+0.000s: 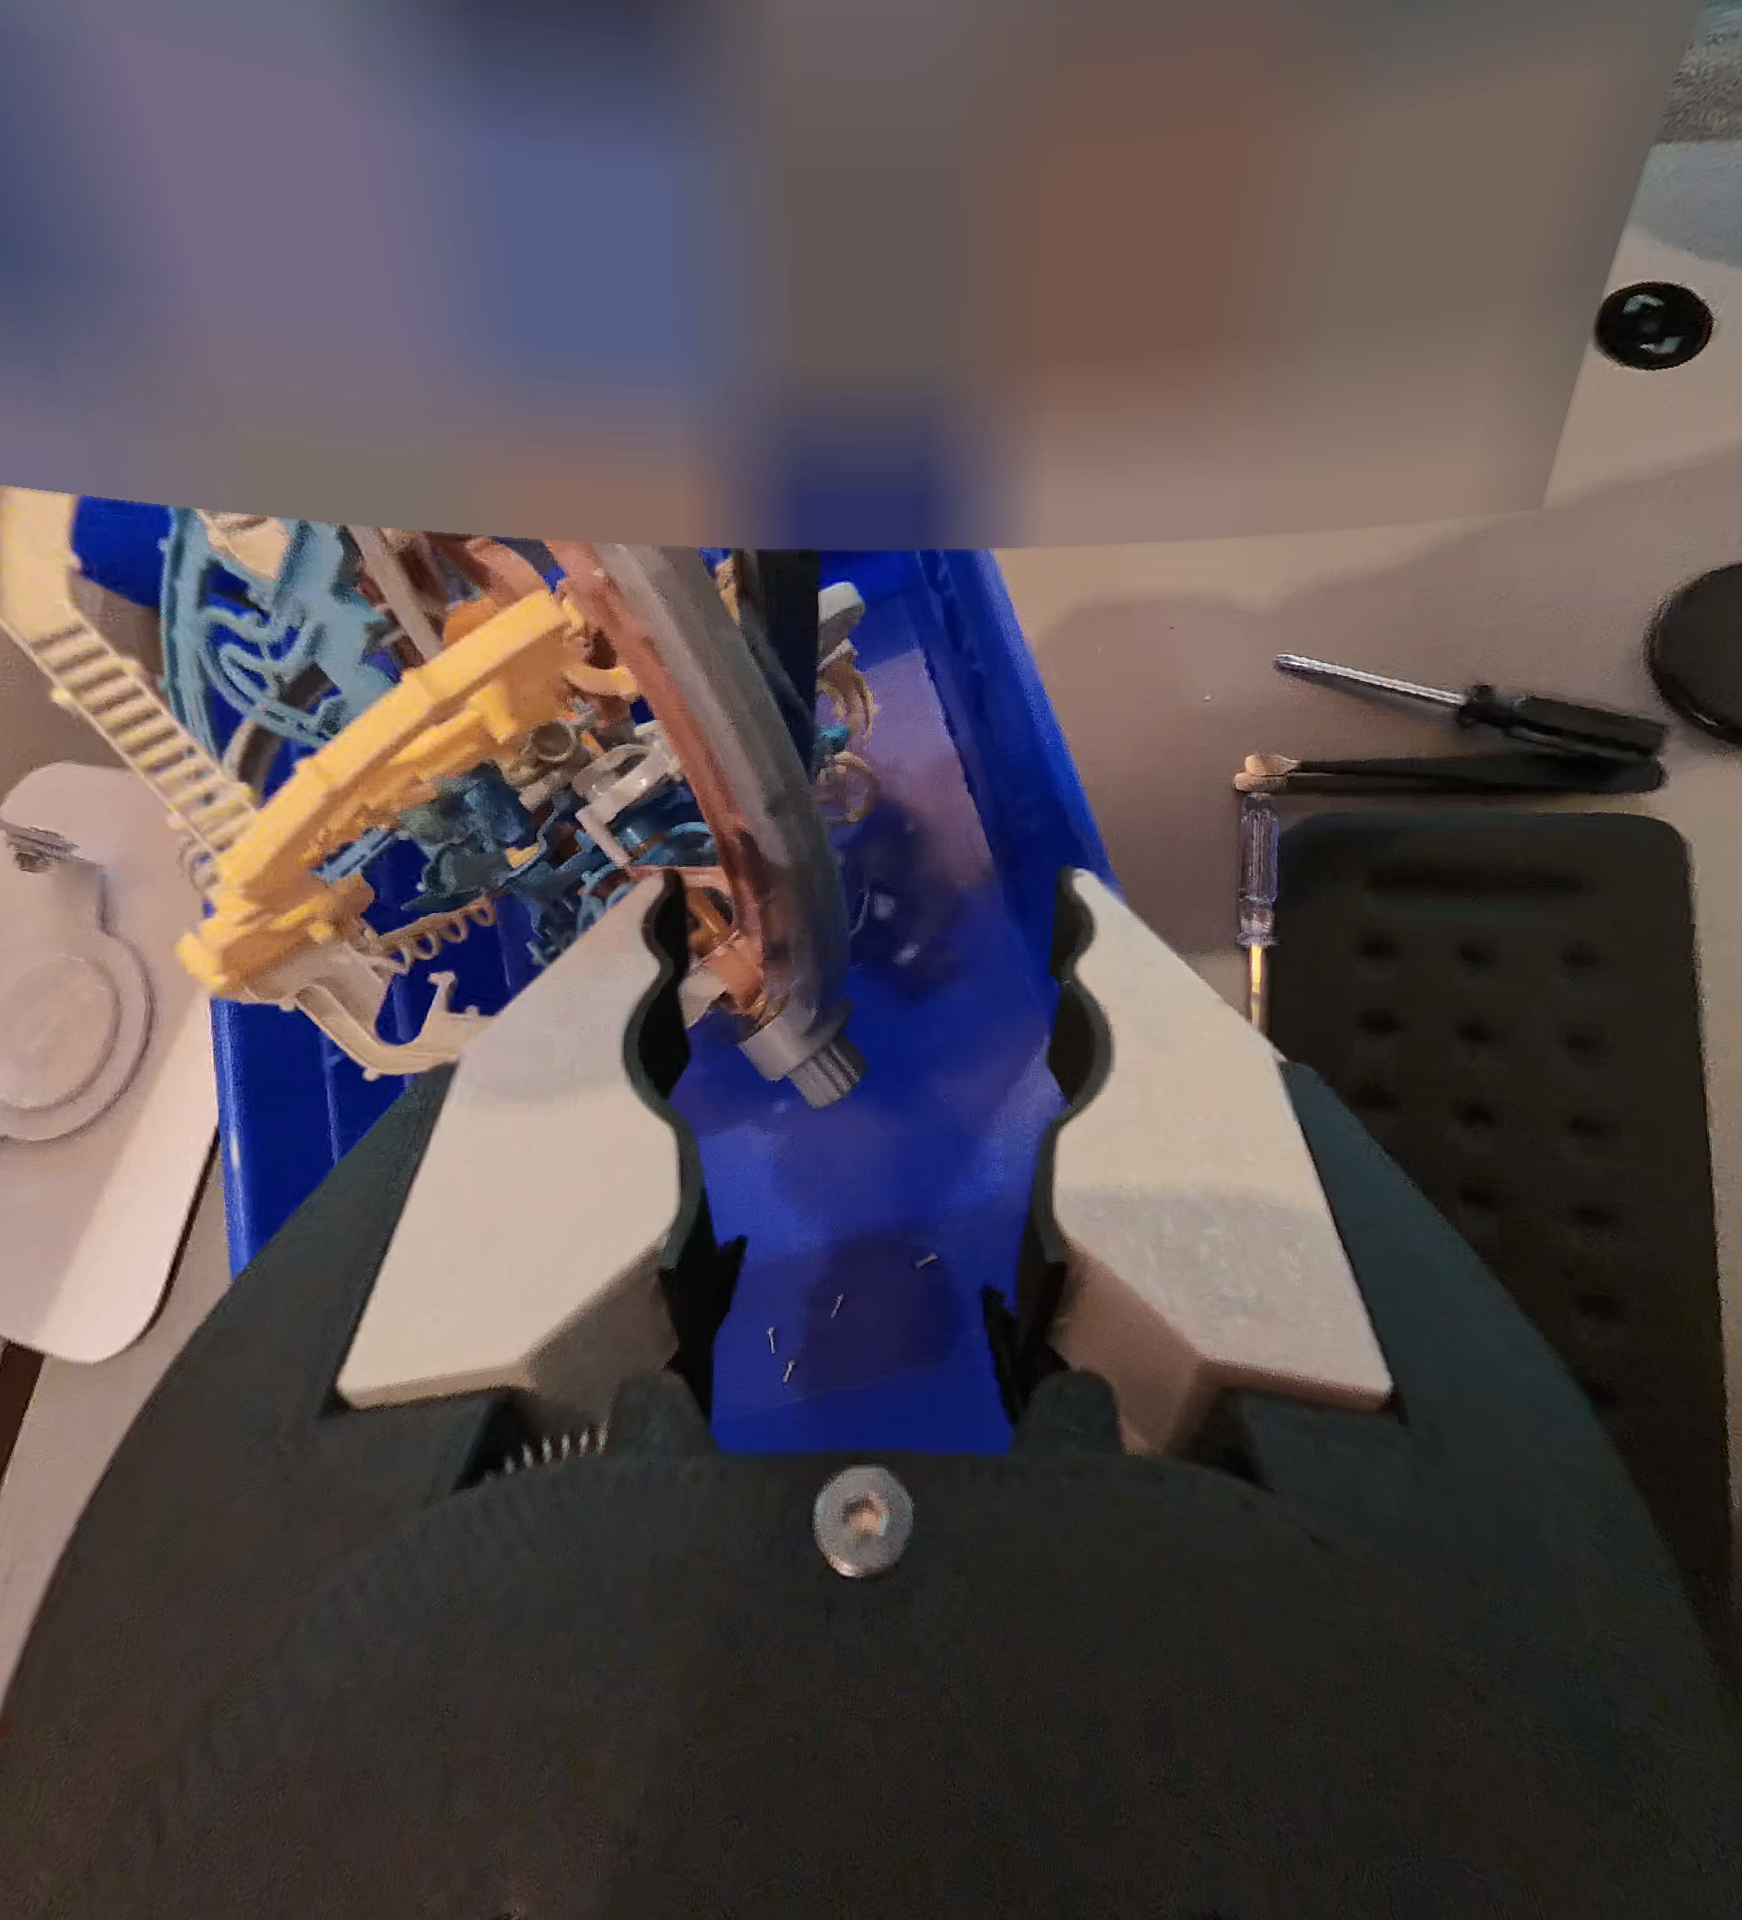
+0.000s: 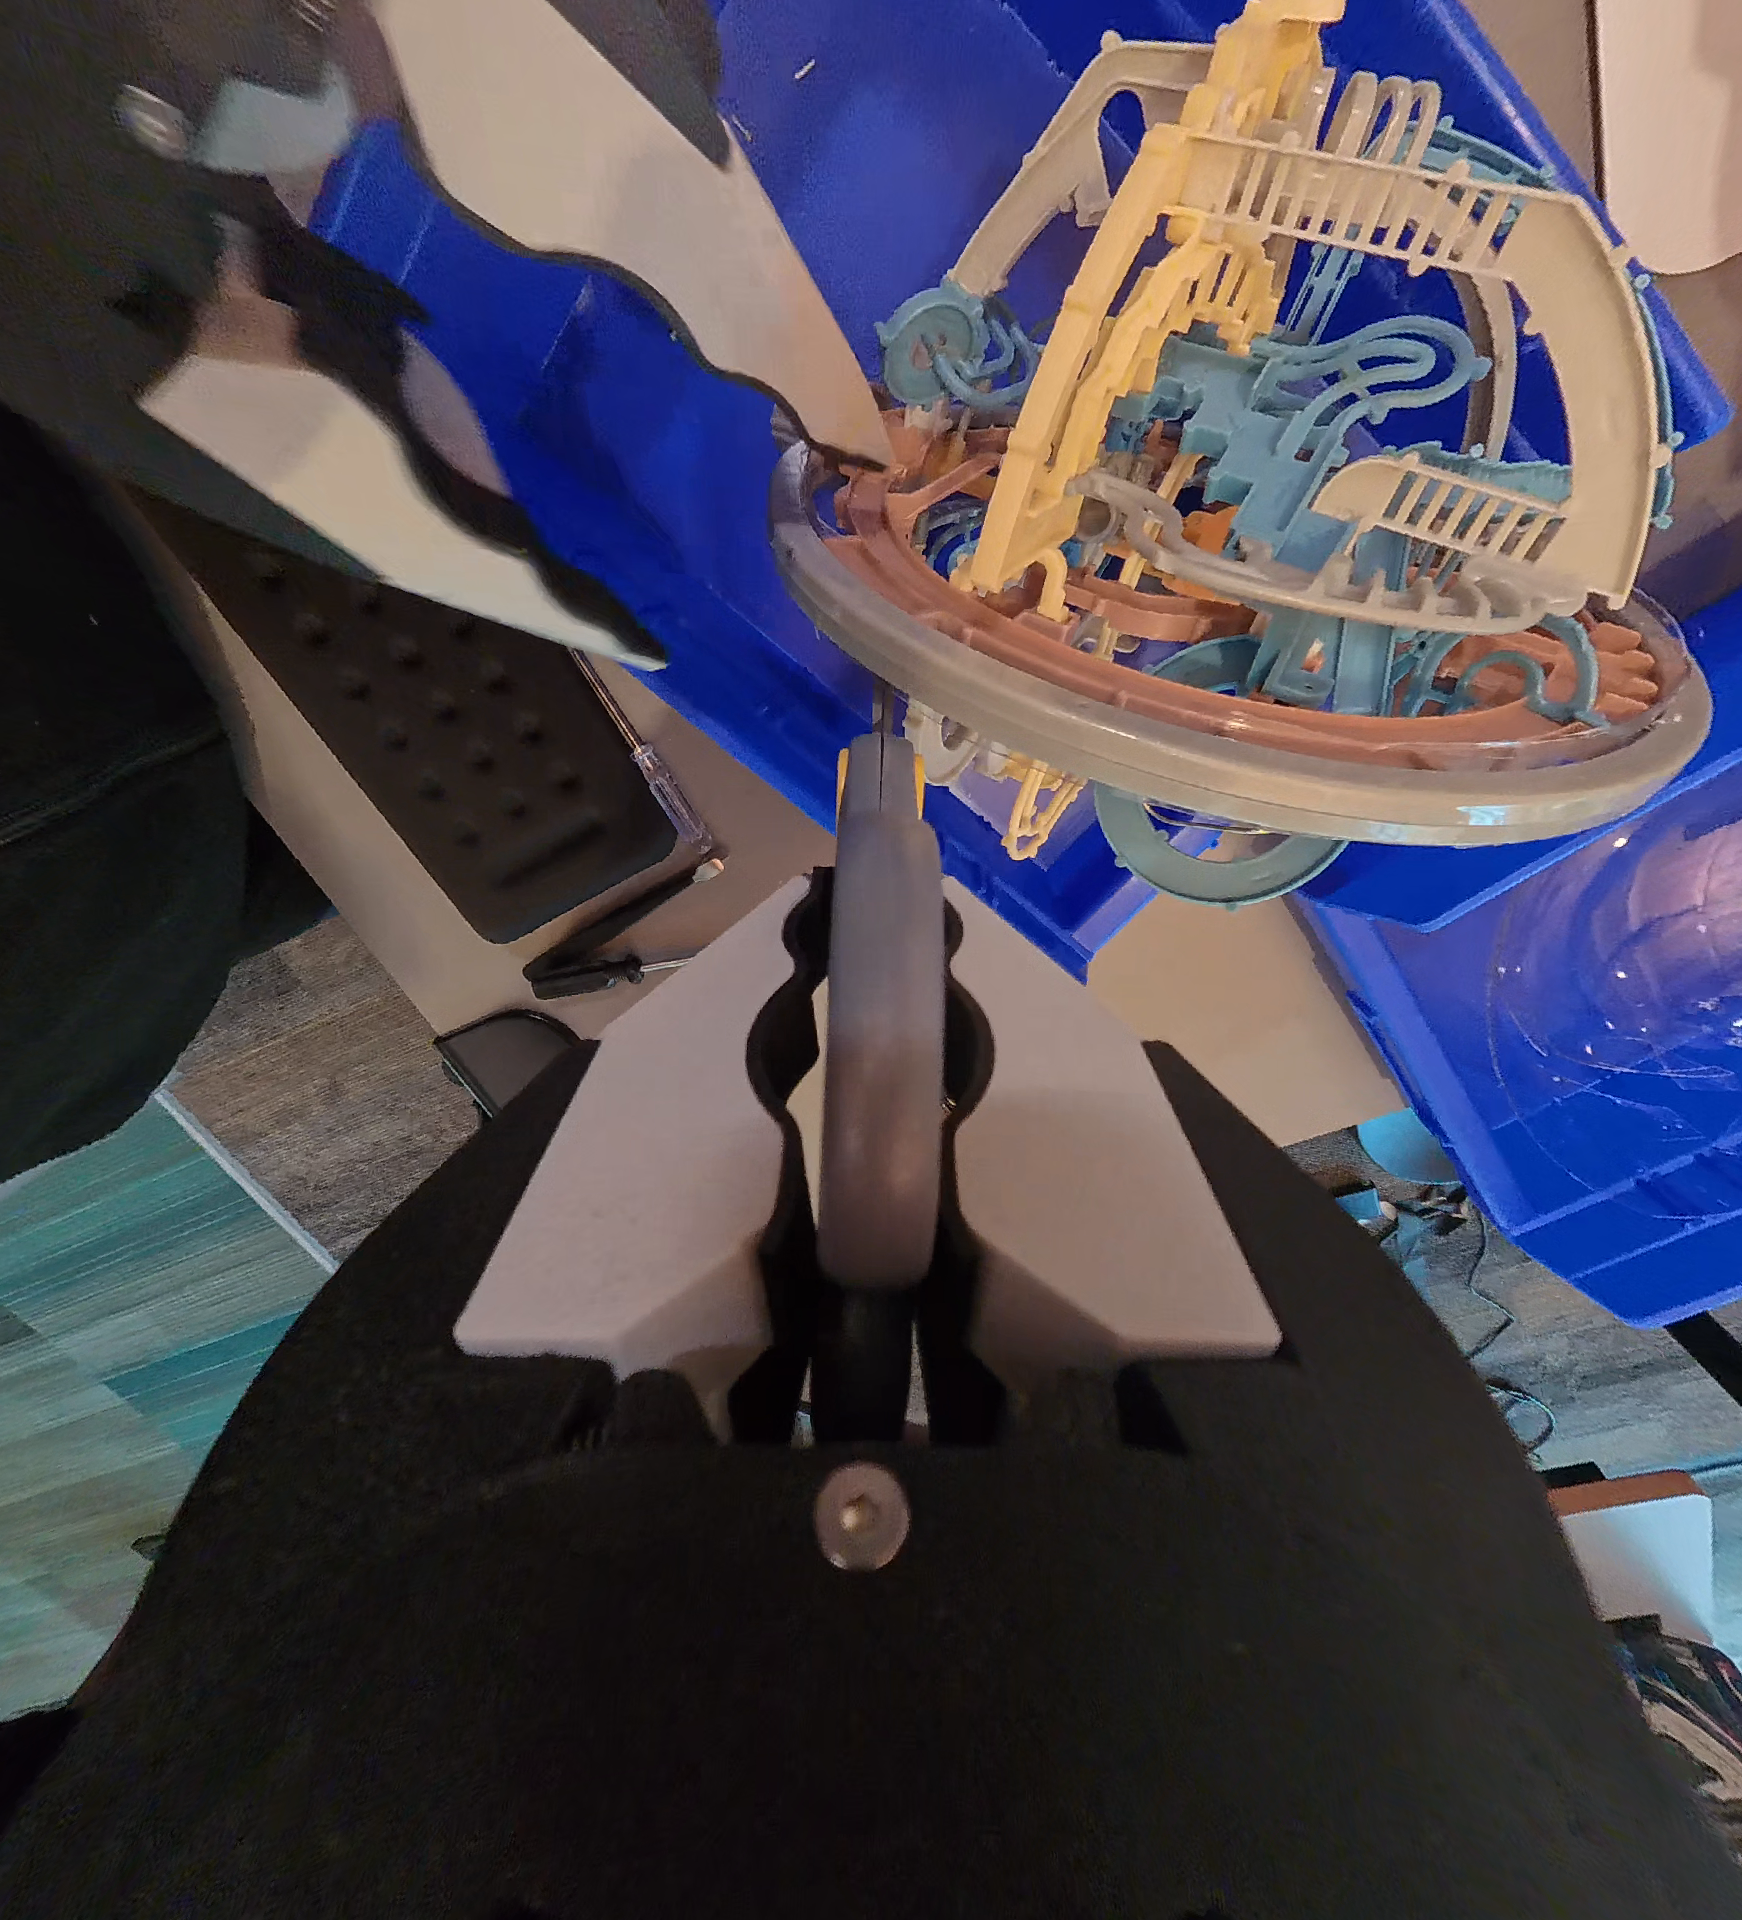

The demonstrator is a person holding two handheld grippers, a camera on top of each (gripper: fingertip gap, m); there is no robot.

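Pliers (image 2: pixel 882 997) sit clamped in your right gripper (image 2: pixel 872 914); your left gripper (image 1: pixel 867 914), jaws spread, touches the maze model's (image 2: pixel 1251 499) rim over the blue bin (image 1: pixel 992 727).

Two grippers: left (image 1: pixel 862 987), right (image 2: pixel 872 914). One maze frame (image 2: pixel 1251 540) of coloured plastic tracks. Two blue bins (image 2: pixel 638 416), one at 3 o'clock holding one clear dome (image 2: pixel 1677 997). Two screwdrivers (image 1: pixel 1469 701), one black pad (image 1: pixel 1490 1039), four tiny pins (image 1: pixel 836 1304).

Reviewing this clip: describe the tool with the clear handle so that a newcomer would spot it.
Start at the blue bin, then look right to the black dimpled mat. The clear-handled screwdriver lies along the mat's left edge. The black-handled screwdriver and black tweezers lie beyond the mat.
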